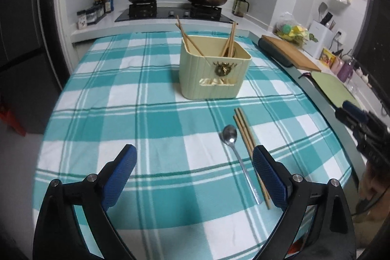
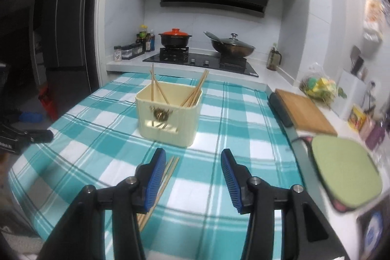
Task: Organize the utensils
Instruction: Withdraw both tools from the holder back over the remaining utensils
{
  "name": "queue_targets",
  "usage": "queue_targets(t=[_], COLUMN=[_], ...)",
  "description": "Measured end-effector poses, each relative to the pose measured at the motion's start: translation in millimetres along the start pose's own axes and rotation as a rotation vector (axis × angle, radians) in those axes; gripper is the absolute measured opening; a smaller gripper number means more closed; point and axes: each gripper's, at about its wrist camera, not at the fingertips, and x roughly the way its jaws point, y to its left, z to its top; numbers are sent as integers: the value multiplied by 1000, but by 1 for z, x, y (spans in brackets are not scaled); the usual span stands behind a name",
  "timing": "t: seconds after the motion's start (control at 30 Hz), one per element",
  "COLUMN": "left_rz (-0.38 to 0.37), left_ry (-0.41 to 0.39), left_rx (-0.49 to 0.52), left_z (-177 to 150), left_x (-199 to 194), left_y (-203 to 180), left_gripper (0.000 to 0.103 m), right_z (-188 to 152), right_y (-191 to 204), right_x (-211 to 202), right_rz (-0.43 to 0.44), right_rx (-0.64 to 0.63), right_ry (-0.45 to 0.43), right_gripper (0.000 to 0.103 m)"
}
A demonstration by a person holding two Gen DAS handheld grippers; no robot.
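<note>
A cream utensil holder (image 1: 214, 67) stands on the teal checked tablecloth (image 1: 121, 101) with several chopsticks leaning in it; it also shows in the right wrist view (image 2: 169, 113). A metal spoon (image 1: 237, 155) and loose wooden chopsticks (image 1: 246, 133) lie in front of it. My left gripper (image 1: 195, 160) is open and empty above the cloth, its right finger beside the chopsticks. My right gripper (image 2: 192, 167) is open and empty, with the loose chopsticks (image 2: 168, 172) partly hidden behind its left finger. The right gripper also shows at the left wrist view's right edge (image 1: 360, 123).
A wooden cutting board (image 2: 304, 111) and a green mat (image 2: 346, 169) lie on the counter to the right. A stove with a red-lidded pot (image 2: 174, 38) and a wok (image 2: 231, 46) is behind the table. Spice jars (image 2: 129, 50) stand at the back left.
</note>
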Motion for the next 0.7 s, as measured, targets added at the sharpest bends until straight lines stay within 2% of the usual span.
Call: queue_targets(t=[0.1, 0.27, 0.43, 0.7], left_rz=[23, 90, 110, 102], left_ry=[3, 23, 43, 112], left_rx=[-9, 2, -3, -48], left_z=[-12, -26, -38, -64], left_x=[9, 23, 31, 58], left_y=[-12, -20, -18, -10], left_gripper=[96, 96, 96, 96], right_z=[-35, -74, -93, -112], right_y=[6, 9, 7, 21], right_x=[-9, -3, 4, 20], right_rz=[-43, -63, -63, -35], right_rx=[54, 84, 131, 114], right_ry=[-31, 36, 78, 137], right_gripper=[48, 48, 48, 48])
